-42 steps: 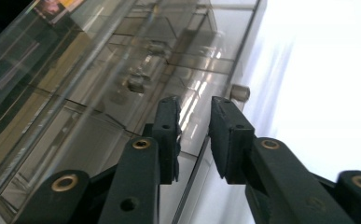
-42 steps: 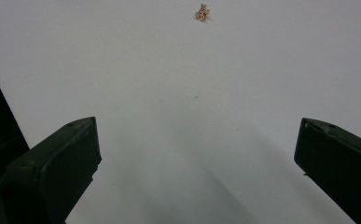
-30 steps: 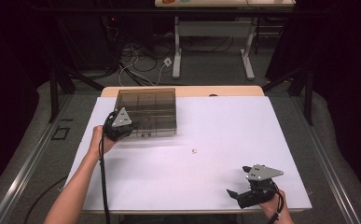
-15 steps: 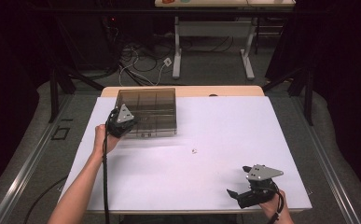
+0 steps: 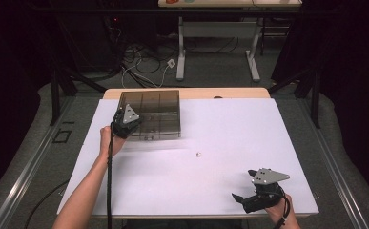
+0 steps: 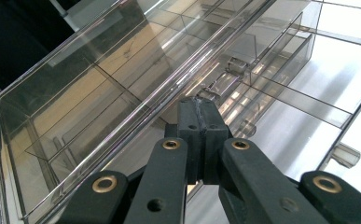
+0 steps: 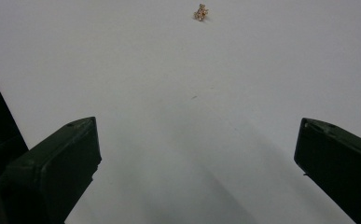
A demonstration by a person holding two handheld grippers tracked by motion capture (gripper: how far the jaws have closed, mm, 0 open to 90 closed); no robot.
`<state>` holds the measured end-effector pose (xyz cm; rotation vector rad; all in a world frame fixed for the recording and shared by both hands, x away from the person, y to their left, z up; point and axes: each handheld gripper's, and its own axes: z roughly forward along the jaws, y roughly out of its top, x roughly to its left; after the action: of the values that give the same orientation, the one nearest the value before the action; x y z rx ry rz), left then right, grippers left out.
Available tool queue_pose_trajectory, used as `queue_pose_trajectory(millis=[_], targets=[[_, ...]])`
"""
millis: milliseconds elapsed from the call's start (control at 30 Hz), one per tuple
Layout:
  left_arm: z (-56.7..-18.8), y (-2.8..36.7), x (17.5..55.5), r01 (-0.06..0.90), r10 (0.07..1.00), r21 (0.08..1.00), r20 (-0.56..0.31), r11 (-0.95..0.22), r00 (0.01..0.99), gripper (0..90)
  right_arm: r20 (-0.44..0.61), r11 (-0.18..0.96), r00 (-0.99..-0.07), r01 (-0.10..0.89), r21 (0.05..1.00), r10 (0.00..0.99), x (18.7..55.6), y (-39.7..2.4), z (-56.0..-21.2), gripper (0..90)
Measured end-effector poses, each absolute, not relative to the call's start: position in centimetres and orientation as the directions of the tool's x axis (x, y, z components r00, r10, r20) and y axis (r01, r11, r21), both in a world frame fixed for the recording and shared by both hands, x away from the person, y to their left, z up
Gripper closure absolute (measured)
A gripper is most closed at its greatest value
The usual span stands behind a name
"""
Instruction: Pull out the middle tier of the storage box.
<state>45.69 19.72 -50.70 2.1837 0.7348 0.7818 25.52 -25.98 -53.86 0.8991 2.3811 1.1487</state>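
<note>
A smoky clear plastic compartment box (image 5: 156,112) lies at the table's far left, its dividers and latches visible through the lid (image 6: 122,70). My left gripper (image 5: 126,125) is at the box's near left edge. In the left gripper view its jaws (image 6: 199,105) are pressed together on the thin front rim of the lid, which stands slightly raised. My right gripper (image 5: 241,198) rests near the table's front right corner, open, with bare white table between its fingertips (image 7: 57,163). A tiny gold trinket (image 5: 198,154) (image 7: 200,12) lies on the table ahead of it.
The white tabletop (image 5: 230,129) stretches between the box and the right gripper. Beyond the far edge are cables on the floor (image 5: 144,67) and the legs of another desk (image 5: 180,47). Dark frame posts (image 5: 56,90) flank the table.
My left gripper has edged slightly toward the far side at the box's rim. The right gripper and the gold trinket have stayed put.
</note>
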Motion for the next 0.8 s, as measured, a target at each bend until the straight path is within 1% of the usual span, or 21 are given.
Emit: queue_pose_trajectory(millis=[200, 300, 400, 667, 733, 800], targets=[[-50.7, 20.0, 45.7, 0.281, 0.688, 0.757, 0.29, -0.59, 0.665, 89.6, -0.035, 0.471, -0.74, 0.39, 0.791, 0.672, 25.5, -26.0, -53.9, 0.0], [-50.6, 20.3, 45.5, 0.299, 0.696, 0.762, 0.263, -0.575, 0.668, 84.5, -0.034, 0.463, -0.737, 0.387, 0.797, 0.675, 25.5, -26.0, -53.9, 0.0], [-50.6, 20.7, 45.1, 0.306, 0.698, 0.769, 0.241, -0.561, 0.674, 76.3, -0.035, 0.464, -0.737, 0.387, 0.797, 0.675, 25.5, -26.0, -53.9, 0.0], [-50.4, 21.5, 44.2, 0.352, 0.713, 0.766, 0.192, -0.539, 0.674, 43.1, -0.035, 0.471, -0.74, 0.39, 0.791, 0.672, 25.5, -26.0, -53.9, 0.0], [-50.3, 21.6, 43.9, 0.36, 0.718, 0.766, 0.182, -0.532, 0.672, 38.7, -0.035, 0.464, -0.736, 0.389, 0.796, 0.676, 25.5, -25.9, -53.9, 0.0], [-50.2, 21.7, 43.7, 0.368, 0.717, 0.765, 0.171, -0.529, 0.676, 32.1, -0.035, 0.468, -0.738, 0.389, 0.794, 0.674, 25.5, -26.0, -53.9, 0.0]])
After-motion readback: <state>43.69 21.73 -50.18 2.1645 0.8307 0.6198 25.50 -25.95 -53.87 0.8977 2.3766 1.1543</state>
